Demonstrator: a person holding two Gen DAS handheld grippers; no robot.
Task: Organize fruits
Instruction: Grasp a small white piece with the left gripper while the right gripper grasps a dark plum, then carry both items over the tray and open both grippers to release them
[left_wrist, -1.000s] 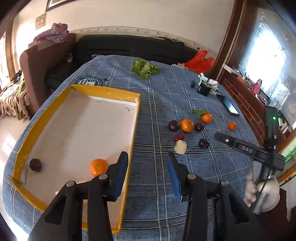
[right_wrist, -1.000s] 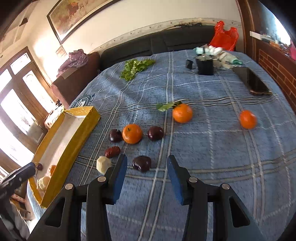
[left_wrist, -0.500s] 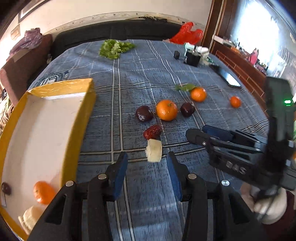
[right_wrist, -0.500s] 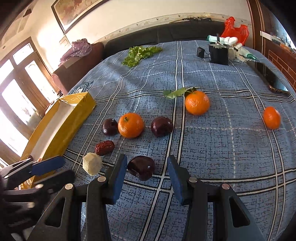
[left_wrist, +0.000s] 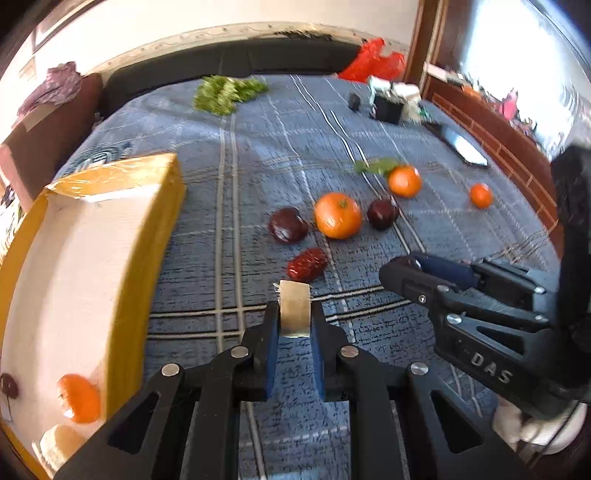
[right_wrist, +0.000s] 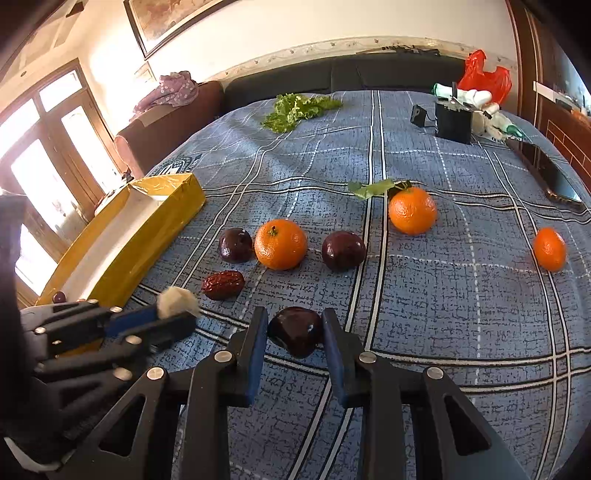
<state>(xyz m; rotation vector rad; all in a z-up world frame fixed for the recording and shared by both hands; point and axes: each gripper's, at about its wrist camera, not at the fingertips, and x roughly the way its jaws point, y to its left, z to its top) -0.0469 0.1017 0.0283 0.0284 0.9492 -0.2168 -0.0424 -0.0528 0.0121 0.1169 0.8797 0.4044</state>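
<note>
My left gripper (left_wrist: 294, 315) is shut on a pale peeled fruit piece (left_wrist: 294, 312), just above the blue cloth; it also shows in the right wrist view (right_wrist: 176, 301). My right gripper (right_wrist: 293, 330) has its jaws close around a dark plum (right_wrist: 295, 331) on the cloth. A red date (right_wrist: 223, 284), two more plums (right_wrist: 235, 245) (right_wrist: 342, 250) and three oranges (right_wrist: 280, 243) (right_wrist: 412, 210) (right_wrist: 549, 248) lie beyond. The yellow box (left_wrist: 162, 206) at left holds an orange (left_wrist: 78, 398), a dark fruit (left_wrist: 8, 386) and a pale piece (left_wrist: 59, 445).
Lettuce (right_wrist: 295, 109), a black container (right_wrist: 453, 121), a red bag (right_wrist: 484, 79) and a phone (right_wrist: 554, 177) sit toward the far and right edges of the table. A sofa (right_wrist: 332, 79) runs behind it.
My left gripper swung right from the box, advanced and shut on the pale fruit piece. My right gripper moved forward and narrowed its jaws around the nearest plum.
</note>
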